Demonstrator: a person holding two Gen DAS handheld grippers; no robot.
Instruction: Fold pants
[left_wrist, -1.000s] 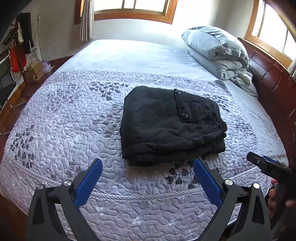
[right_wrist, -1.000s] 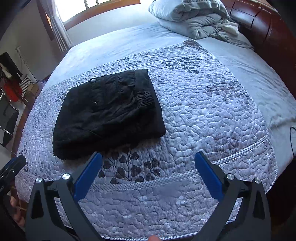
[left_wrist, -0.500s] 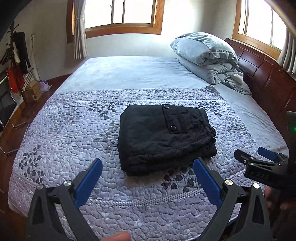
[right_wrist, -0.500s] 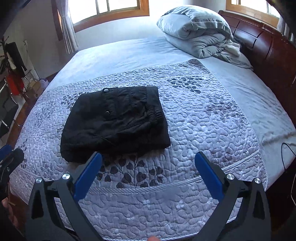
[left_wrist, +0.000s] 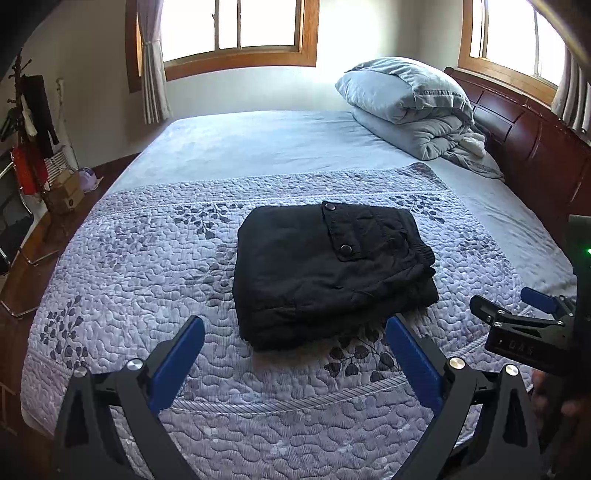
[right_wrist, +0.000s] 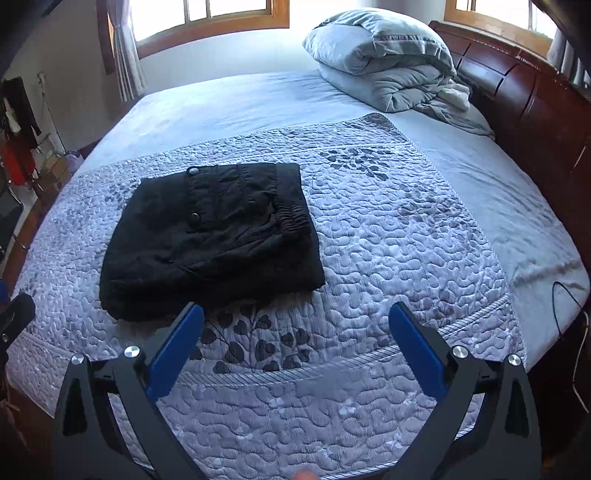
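Pants (left_wrist: 332, 273) lie as a compact black bundle on the quilted bedspread (left_wrist: 129, 280), toward the bed's near edge. From the left wrist view, my left gripper (left_wrist: 293, 343) hangs short of them, jaws wide apart and empty; the right gripper (left_wrist: 517, 314) shows at the side, its jaws' state unclear there. From the right wrist view, the right gripper (right_wrist: 295, 332) also has its jaws spread, holding nothing, and the pants (right_wrist: 210, 236) sit untouched. I judge the folding finished; next calls only for backing clear without snagging cloth.
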